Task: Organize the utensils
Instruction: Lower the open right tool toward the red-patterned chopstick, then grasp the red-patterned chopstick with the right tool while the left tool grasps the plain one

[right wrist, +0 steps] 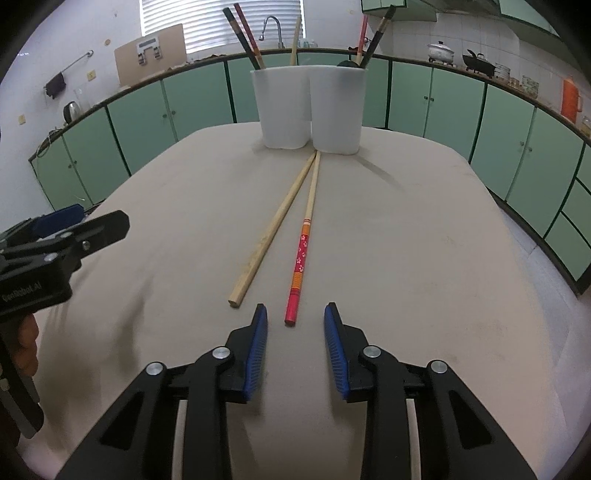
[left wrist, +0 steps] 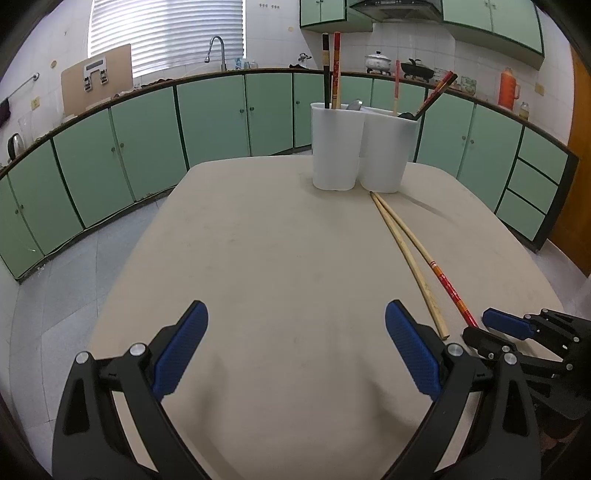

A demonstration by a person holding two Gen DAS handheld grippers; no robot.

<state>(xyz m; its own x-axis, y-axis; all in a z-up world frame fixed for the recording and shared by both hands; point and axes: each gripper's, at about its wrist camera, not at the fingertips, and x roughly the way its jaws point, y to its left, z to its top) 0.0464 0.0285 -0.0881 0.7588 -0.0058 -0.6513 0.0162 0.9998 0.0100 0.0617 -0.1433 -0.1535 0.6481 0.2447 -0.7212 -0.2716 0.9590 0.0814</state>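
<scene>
While the right gripper [right wrist: 295,332] hangs low over the near part of the desk [right wrist: 424,258], its jaws stand partly apart and grasp nothing; the blue pads [right wrist: 256,350] sit either side of a gap, and the red butt end of the painted chopstick [right wrist: 301,264] lies on the desk just ahead of that gap, touched by neither pad. No earlier picture is given, so only this stance can be told.

Two chopsticks lie loose on the beige desk. The painted one has a red and orange patterned handle and a pale tip. The plain wooden chopstick [right wrist: 275,225] lies to its left in the right wrist view. Their far tips nearly meet just in front of the white utensil holder [right wrist: 310,107], and their near ends spread apart in a narrow V.

The holder stands upright at the far side of the desk and has two rounded compartments side by side. Several more chopsticks [right wrist: 245,35] stand in it, some dark, some red, one pale, leaning at different angles. A dark rounded utensil head shows at the rim of the right compartment; what it is cannot be told.

The left gripper [left wrist: 295,347] is held over bare desk to the left of the loose chopsticks, its jaws released and wide, with nothing between them.

Green cabinets [left wrist: 147,140] run along the wall behind the desk.
</scene>
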